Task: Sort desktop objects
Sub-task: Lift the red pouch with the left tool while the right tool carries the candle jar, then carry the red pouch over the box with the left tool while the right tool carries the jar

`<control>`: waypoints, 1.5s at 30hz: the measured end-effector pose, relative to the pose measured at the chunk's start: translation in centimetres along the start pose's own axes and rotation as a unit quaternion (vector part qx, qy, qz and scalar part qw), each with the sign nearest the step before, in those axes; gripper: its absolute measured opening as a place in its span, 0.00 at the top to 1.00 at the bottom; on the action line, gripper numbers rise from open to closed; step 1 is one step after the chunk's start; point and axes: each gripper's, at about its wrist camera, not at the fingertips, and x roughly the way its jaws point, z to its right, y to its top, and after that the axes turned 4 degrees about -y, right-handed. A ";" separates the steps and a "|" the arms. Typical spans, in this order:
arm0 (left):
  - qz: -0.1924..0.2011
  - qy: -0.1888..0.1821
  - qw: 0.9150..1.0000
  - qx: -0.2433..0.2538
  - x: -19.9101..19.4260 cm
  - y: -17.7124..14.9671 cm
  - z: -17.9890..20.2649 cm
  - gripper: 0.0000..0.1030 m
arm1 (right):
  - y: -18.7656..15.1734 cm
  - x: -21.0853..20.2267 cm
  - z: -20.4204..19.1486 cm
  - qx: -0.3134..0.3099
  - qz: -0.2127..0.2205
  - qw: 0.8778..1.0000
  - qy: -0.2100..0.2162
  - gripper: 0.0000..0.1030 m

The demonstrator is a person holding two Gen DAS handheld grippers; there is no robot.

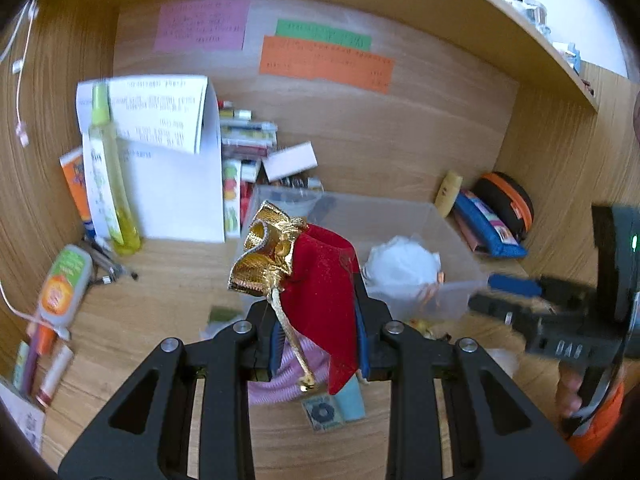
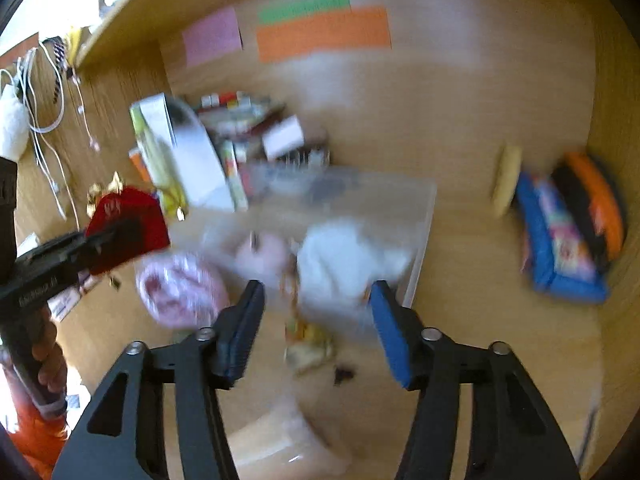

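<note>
Holding a red velvet pouch [image 1: 320, 280] with gold trim, the left hand-held gripper [image 1: 316, 344] is clenched on the cloth, so the pouch is kept up off the desk [image 1: 172, 280] with its gold cord dangling; it's lifted just in front of the clear plastic bin [image 1: 460, 280], probably so it can be dropped in there with the white fluffy stuff [image 1: 400, 264] already inside; the right hand-held gripper [image 2: 316, 308] is spread wide with nothing between its blue pads [image 2: 390, 332], and it's pointed at the bin's near edge, maybe to steady it, though that view is badly blurred; a pink coiled thing [image 2: 180, 288] is left on the desk beside the bin, and the yellow bottle [image 1: 106, 176] and papers are stacked at the back, likely still to be sorted.
</note>
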 end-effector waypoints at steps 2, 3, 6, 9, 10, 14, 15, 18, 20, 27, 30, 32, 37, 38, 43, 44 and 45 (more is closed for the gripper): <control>-0.008 -0.006 1.000 -0.002 0.3 -0.5 0.0 0.73 | -1.9 -0.1 -0.1 -0.018 -0.011 1.000 0.004 0.40; -0.009 -0.007 1.000 -0.001 0.3 -0.6 0.1 0.73 | -2.8 -0.3 -0.1 -0.024 -0.015 1.000 0.003 0.35; -0.013 -0.012 1.000 0.008 0.3 -0.7 0.5 0.73 | -5.5 -1.1 0.3 -0.037 -0.036 0.999 -0.004 0.24; -0.012 -0.020 1.000 0.014 0.4 -0.6 1.0 0.73 | -7.1 -2.4 1.0 -0.028 -0.041 0.999 0.013 0.20; -0.012 -0.025 1.000 0.014 0.5 -0.6 1.2 0.73 | -7.3 -2.7 1.0 -0.030 -0.042 0.999 0.017 0.20; -0.016 -0.038 0.999 0.017 0.7 -0.9 2.2 0.73 | -8.2 -3.1 0.3 -0.050 -0.051 0.997 0.009 0.20; -0.017 -0.039 0.999 0.017 0.7 -1.0 2.3 0.73 | -8.5 -2.8 -0.1 -0.060 -0.059 0.996 0.008 0.20; -0.022 -0.041 0.999 0.022 0.6 -1.4 2.9 0.73 | -9.3 -1.4 -1.0 -0.086 -0.083 0.993 -0.011 0.22; -0.023 -0.039 0.999 0.024 0.4 -1.6 3.0 0.73 | -9.9 -0.7 -0.9 -0.086 -0.094 0.991 -0.026 0.26; -0.018 -0.035 0.999 0.020 -0.6 -1.9 3.0 0.73 | -9.7 -1.2 0.0 -0.065 -0.085 0.993 -0.041 0.32; -0.018 -0.032 0.999 0.018 -0.8 -2.0 3.0 0.73 | -9.1 -1.6 0.2 -0.057 -0.076 0.995 -0.043 0.33; -0.017 -0.032 0.999 0.018 -0.8 -2.0 2.9 0.73 | -8.4 -2.0 0.5 -0.051 -0.067 0.996 -0.039 0.35; -0.010 -0.031 0.999 0.018 -1.1 -1.7 2.8 0.73 | -6.3 -3.1 0.8 -0.044 -0.034 0.998 -0.043 0.35; -0.009 -0.030 0.999 0.017 -1.1 -1.6 2.8 0.73 | -5.9 -3.2 0.9 -0.043 -0.029 0.998 -0.043 0.35; 0.001 -0.027 1.000 0.015 -1.2 -0.9 2.4 0.73 | -3.1 -3.2 0.6 -0.036 0.001 0.998 -0.044 0.35; 0.003 -0.026 1.000 0.015 -1.2 -0.8 2.3 0.73 | -2.4 -3.5 0.6 -0.037 0.010 0.998 -0.046 0.35; 0.005 -0.025 1.000 0.015 -1.2 -0.6 2.2 0.73 | -2.0 -3.2 0.4 -0.037 0.016 0.998 -0.048 0.35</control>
